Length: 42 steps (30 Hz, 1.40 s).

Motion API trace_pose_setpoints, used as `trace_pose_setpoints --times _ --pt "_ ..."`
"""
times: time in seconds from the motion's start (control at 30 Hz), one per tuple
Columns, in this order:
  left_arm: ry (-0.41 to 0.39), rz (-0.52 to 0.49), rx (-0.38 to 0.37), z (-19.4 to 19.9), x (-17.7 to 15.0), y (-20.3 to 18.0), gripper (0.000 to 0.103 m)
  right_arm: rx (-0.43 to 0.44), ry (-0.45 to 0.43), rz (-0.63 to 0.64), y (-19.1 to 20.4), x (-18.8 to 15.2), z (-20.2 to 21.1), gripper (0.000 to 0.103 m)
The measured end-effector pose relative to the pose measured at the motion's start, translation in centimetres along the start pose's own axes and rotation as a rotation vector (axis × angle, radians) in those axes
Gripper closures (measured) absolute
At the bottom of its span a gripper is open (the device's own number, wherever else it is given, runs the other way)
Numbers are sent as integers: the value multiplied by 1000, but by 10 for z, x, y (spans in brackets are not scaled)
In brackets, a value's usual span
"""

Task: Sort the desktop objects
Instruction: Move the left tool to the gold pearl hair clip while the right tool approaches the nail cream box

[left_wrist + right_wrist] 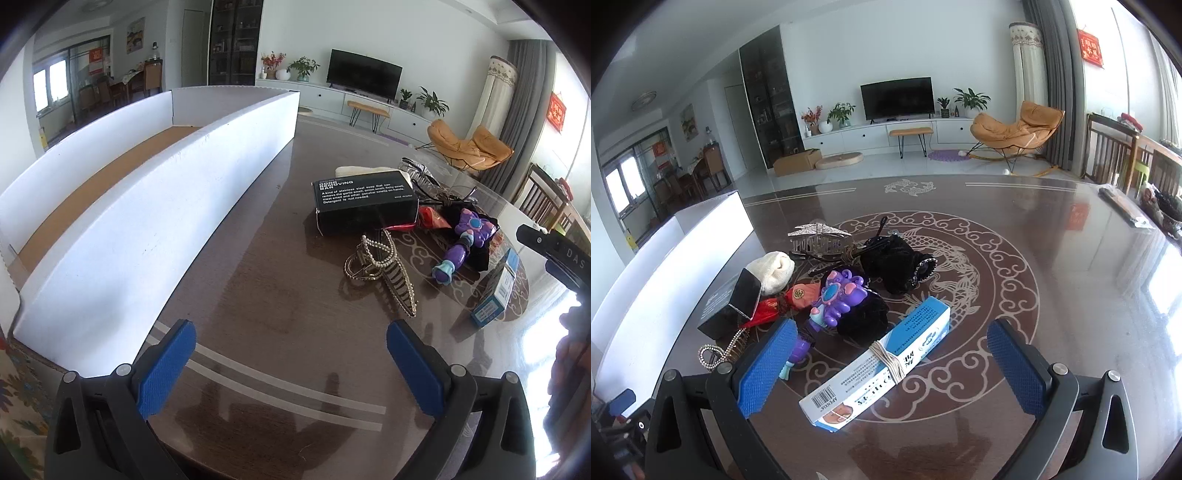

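At the table's [258,280] left edge a long white tray [122,236] with a brown floor was seen, and the left gripper [291,360] was held wide open and empty above bare tabletop beside it. Toward the middle a pile was gathered: a black box [364,205], a pearl hair clip [373,264], a purple toy [836,295] and black velvet scrunchies [897,264]. At the pile's right edge a blue-and-white carton [879,363] bound with string was framed by the right gripper [892,363], spread wide and gripping nothing.
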<state>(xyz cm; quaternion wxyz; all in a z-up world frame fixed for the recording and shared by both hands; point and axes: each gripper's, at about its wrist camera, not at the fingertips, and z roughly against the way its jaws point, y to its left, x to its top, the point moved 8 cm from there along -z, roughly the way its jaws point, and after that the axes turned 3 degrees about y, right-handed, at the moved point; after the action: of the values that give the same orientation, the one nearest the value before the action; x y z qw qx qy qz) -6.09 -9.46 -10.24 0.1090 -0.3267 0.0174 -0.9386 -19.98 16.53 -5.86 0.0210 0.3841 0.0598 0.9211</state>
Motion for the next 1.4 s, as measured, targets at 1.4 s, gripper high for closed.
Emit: trace_pose_setpoints --times 1.4 --pt "102 -153 24 -99 43 -71 0 -102 200 11 -44 -64 -51 0"
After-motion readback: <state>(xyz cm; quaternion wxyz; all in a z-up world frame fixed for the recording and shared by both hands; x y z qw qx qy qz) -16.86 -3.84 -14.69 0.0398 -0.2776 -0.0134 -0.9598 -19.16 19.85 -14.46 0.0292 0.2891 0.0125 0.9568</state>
